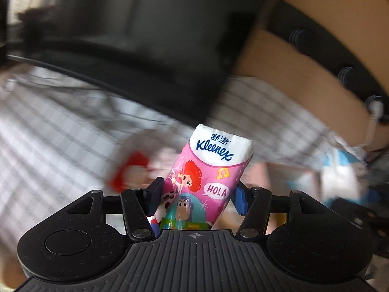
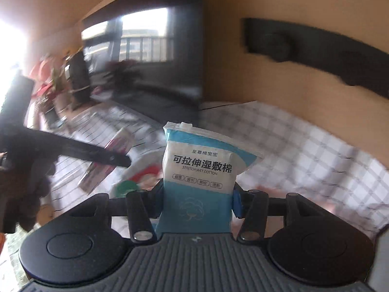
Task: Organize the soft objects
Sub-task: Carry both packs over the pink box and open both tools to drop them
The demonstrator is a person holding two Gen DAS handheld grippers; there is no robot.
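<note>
Tissue pack, pink and white plastic-wrapped with cartoon print and Kleenex lettering (image 1: 209, 170), stands pinched between the pads of the left gripper (image 1: 194, 194), tilted slightly to the right and raised above the white checked tablecloth (image 1: 48, 133). Its lower half sits between the fingers; the white upper end projects free. The right gripper (image 2: 198, 199) pinches the blue and white flat pouch of stretch wet cotton (image 2: 199, 170) at its lower blue band, the pouch upright with its sealed top edge clear, likewise raised above the checked tablecloth. The right jaws have narrowed onto the pouch and now rest against its sides.

Both items are judged light and compressible. The tissue pack should yield under pressure and its glossy film may slide, so a hold across the narrow faces near mid-length, as shown, seems soundest. The pouch is thin, limp film around a soft filling; a grip low on the filled body should keep it from folding, whereas the empty sealed top would likely buckle.

On the tablecloth below the tissue pack lie blurred red and white objects (image 1: 131, 172), not identifiable. A dark screen (image 2: 145, 60) stands behind the tablecloth against a tan wall (image 2: 243, 73).
</note>
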